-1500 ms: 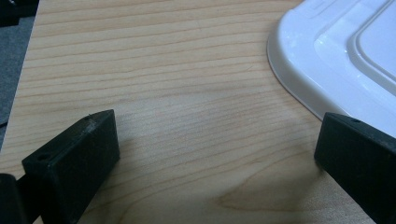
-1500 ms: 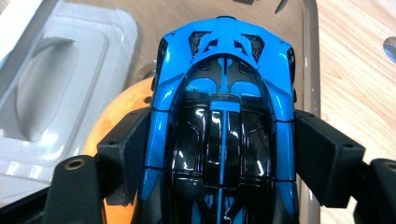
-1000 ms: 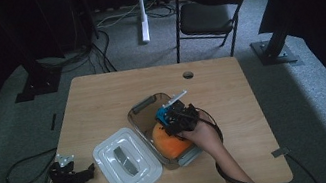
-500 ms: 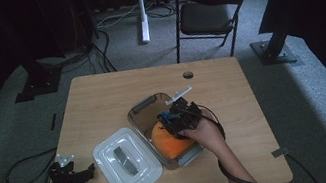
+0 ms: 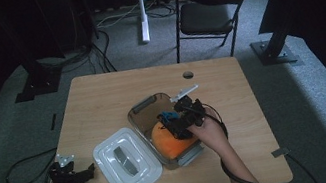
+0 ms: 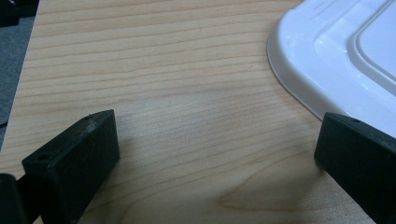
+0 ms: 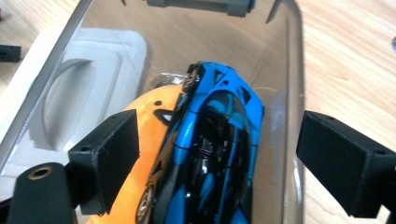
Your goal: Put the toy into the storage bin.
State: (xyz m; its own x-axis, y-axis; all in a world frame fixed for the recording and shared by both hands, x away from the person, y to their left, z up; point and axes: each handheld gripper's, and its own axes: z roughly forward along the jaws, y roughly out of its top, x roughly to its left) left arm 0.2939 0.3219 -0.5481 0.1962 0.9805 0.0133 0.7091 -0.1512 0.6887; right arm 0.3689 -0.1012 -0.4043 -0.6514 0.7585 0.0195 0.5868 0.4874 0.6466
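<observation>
A clear plastic container (image 5: 145, 105) stands mid-table. In it a blue toy car (image 7: 219, 154) leans tilted against an orange object (image 7: 135, 186). My right gripper (image 7: 224, 144) hangs over the container, and its jaws have just been opening. The car lies between the pads, which stand clear of its sides. From above, the right gripper (image 5: 177, 124) covers the blue car (image 5: 169, 116) and part of the orange object (image 5: 170, 143). The white lid (image 5: 125, 161) lies left of the container. My left gripper (image 5: 84, 175) rests open near the table's front left corner, nothing between its jaws.
The lid's rim (image 6: 345, 51) sits just beyond the left gripper (image 6: 219, 135), on bare wood (image 6: 140, 56). A cable hole (image 5: 188, 74) is at the table's far side. A black chair (image 5: 210, 9) and stand legs are behind. Cables trail on the floor at left.
The right gripper's jaws have spread wider around the blue car, which stays in the container against the orange object. The left gripper has not moved.
</observation>
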